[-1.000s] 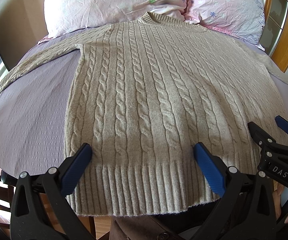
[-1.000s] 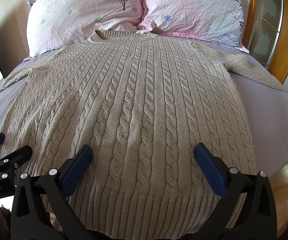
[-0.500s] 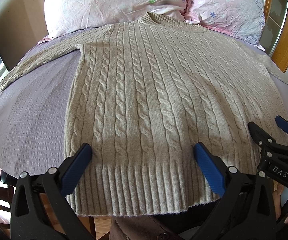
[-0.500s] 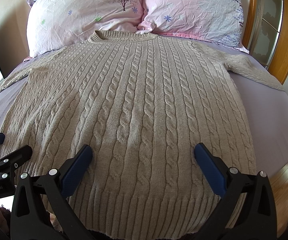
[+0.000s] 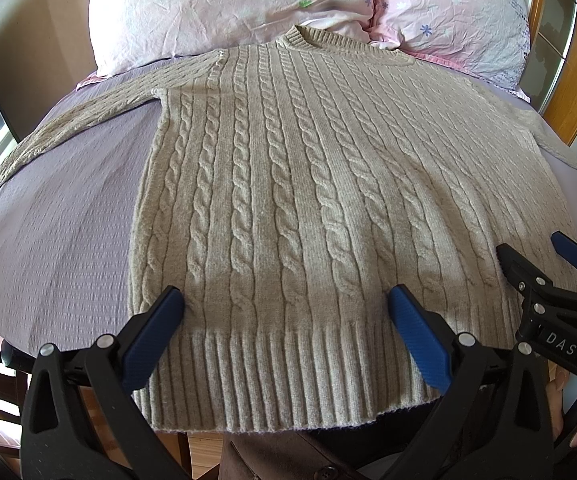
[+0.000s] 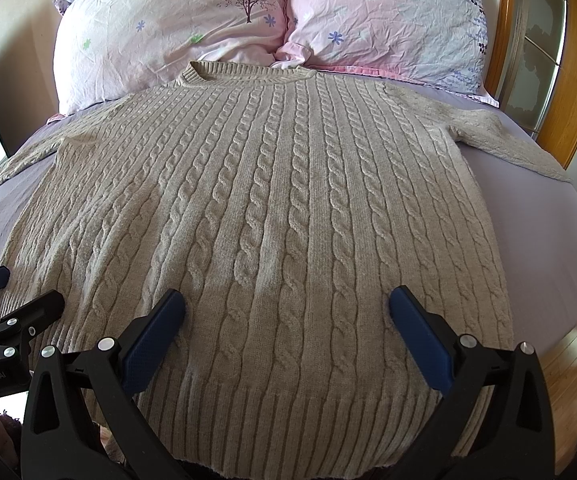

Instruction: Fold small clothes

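Note:
A beige cable-knit sweater (image 5: 288, 184) lies flat and face up on a lilac bed sheet (image 5: 56, 232), collar towards the pillows, both sleeves spread out to the sides. It also fills the right wrist view (image 6: 272, 216). My left gripper (image 5: 286, 300) is open and empty, hovering above the ribbed hem near the sweater's left half. My right gripper (image 6: 286, 300) is open and empty above the hem near the right half. Each gripper shows at the edge of the other's view: the right one (image 5: 540, 256) and the left one (image 6: 12, 292).
Two pink floral pillows (image 6: 176, 28) (image 6: 388, 20) lie against the headboard beyond the collar. A wooden-framed door or wardrobe (image 6: 544, 60) stands at the right. The bed's near edge and wooden floor (image 6: 576, 344) lie below the hem.

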Demonstrator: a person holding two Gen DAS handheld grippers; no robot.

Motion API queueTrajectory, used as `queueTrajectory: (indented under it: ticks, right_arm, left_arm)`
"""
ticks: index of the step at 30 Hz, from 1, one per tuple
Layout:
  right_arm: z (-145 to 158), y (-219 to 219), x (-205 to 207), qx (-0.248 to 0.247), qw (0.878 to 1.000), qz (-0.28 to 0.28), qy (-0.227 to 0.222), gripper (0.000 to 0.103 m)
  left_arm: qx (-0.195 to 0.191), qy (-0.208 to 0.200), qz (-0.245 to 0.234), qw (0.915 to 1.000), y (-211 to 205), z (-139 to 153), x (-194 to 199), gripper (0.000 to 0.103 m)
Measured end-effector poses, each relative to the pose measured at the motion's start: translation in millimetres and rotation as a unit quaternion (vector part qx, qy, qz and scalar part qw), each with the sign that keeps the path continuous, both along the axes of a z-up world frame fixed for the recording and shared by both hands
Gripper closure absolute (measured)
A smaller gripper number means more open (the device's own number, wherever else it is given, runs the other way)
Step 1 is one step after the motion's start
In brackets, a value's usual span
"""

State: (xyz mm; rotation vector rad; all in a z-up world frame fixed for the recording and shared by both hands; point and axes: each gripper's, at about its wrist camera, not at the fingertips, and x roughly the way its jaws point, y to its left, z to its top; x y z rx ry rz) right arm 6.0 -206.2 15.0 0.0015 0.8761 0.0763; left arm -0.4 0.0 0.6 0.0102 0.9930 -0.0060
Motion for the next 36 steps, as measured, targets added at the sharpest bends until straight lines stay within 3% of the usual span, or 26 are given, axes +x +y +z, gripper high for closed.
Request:
queueTrajectory:
  ticks: [8, 13, 18, 22, 23, 24, 27, 29, 32, 36]
  right_arm:
    - [0, 0, 0, 0.0, 1.0, 0.001, -0.002, 0.001]
    - [6, -18, 12, 0.018, 0.999, 0.034, -0.031, 0.001]
    - [50, -124, 45, 0.071, 0.989, -0.083, -0.095, 0.001]
    - [64, -248, 89, 0.146, 0.959, -0.223, -0.094, 0.002]
    - [60, -281, 99, 0.171, 0.946, -0.26, -0.086, 0.013]
    - [55, -309, 109, 0.192, 0.934, -0.292, -0.076, 0.032]
    - [29, -392, 138, 0.255, 0.884, -0.39, -0.033, 0.052]
    - [18, -420, 152, 0.262, 0.868, -0.422, -0.017, 0.06]
    - [4, -448, 165, 0.258, 0.85, -0.459, -0.008, 0.062]
    - [-9, -465, 175, 0.265, 0.833, -0.486, -0.012, 0.067]
  left_arm:
    - [0.0, -0.001, 0.0, 1.0, 0, 0, 0, 0.002]
    - [0.004, -0.019, -0.008, 0.9998, -1, 1, -3, 0.002]
    - [-0.021, -0.03, -0.03, 0.9989, 12, 5, -1, 0.002]
    - [-0.118, -0.056, -0.042, 0.9906, 34, 14, 16, 0.002]
    - [-0.132, -0.063, -0.043, 0.9883, 38, 15, 19, 0.002]
    - [-0.149, -0.071, -0.044, 0.9853, 44, 17, 24, 0.002]
    - [-0.179, -0.098, -0.036, 0.9783, 58, 23, 37, 0.002]
    - [-0.195, -0.118, -0.029, 0.9732, 69, 28, 45, 0.002]
    - [-0.228, -0.141, -0.029, 0.9629, 83, 37, 56, 0.002]
    - [-0.26, -0.161, -0.018, 0.9519, 101, 46, 66, 0.002]
